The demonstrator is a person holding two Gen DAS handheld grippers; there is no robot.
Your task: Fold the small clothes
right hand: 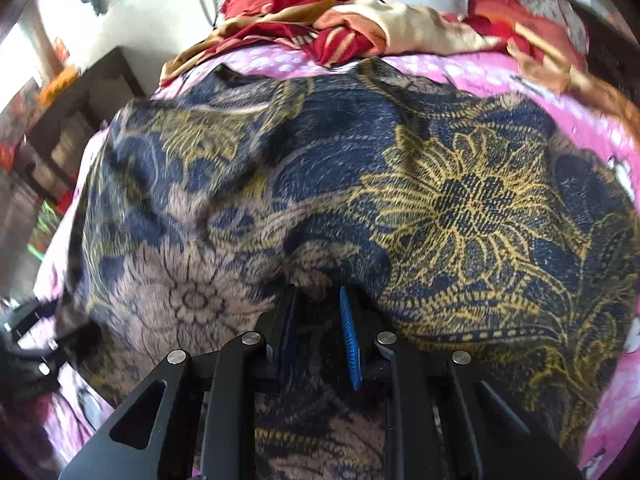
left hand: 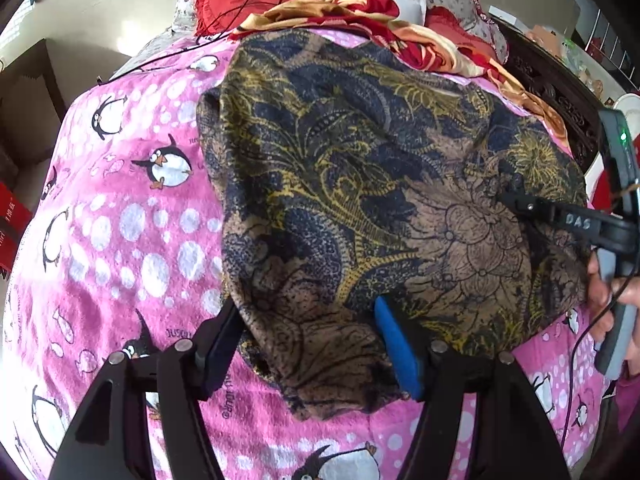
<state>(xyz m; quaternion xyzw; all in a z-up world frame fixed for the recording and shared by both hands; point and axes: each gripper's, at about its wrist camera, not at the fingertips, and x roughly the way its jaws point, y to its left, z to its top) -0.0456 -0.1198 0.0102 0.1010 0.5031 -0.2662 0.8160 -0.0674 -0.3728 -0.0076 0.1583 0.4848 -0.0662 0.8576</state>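
Pink penguin blanket (left hand: 120,240) carries the batik garment (left hand: 360,184), spread across the bed. Left gripper (left hand: 308,344) straddles its near corner, jaws wide apart; right gripper (right hand: 316,320), jaws narrowly parted over cloth, works the opposite edge.

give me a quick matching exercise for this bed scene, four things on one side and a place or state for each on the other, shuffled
Things:
1. batik cloth
2. penguin blanket
3. red floral fabric
4. left gripper

Places or states:
A. bunched at the far end of the bed
B. jaws wide, straddling the near corner of the cloth
C. pink, covering the bed
D. spread across the middle of the bed

Pairs: 1-D, 2-C, 3-A, 4-B
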